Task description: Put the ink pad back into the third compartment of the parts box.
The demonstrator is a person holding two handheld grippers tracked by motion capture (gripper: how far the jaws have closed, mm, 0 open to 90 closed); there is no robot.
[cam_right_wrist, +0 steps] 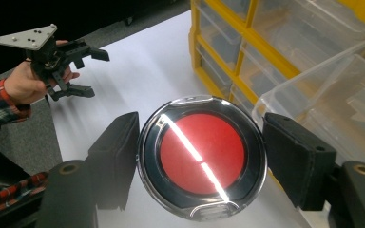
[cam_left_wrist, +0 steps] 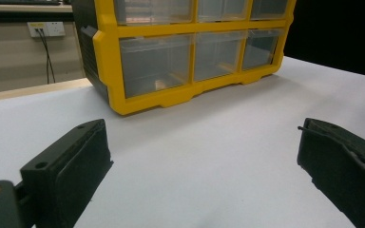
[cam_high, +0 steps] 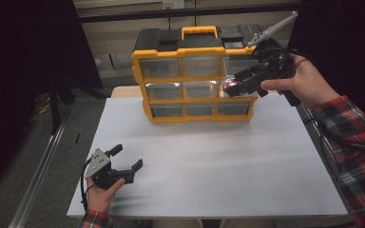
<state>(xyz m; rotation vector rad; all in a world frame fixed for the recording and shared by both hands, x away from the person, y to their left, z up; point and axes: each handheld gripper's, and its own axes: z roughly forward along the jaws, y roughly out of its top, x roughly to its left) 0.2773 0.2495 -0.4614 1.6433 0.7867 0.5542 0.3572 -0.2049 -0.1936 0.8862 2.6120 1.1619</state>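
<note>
A round red compact (cam_right_wrist: pixel 202 159) is clamped between the jaws of the right gripper (cam_right_wrist: pixel 202 161), beside the yellow drawer organizer (cam_high: pixel 197 76) at the table's (cam_high: pixel 209 161) far edge. The left gripper (cam_high: pixel 123 164) is held wide open and empty near the table's near left corner.

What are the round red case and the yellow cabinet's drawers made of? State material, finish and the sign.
Round red case: likely glossy plastic with a clear lid; a bright glare streak crosses it.
Drawers: clear, slightly cloudy plastic; you see through them.
Cabinet frame: matte yellow plastic, apparently.

High view looks down over the table (cam_high: pixel 209 166) – both gripper views sit low and close, sharing the yellow organizer (cam_high: pixel 197 76) (cam_left_wrist: pixel 190 61) (cam_right_wrist: pixel 266 52)
</note>
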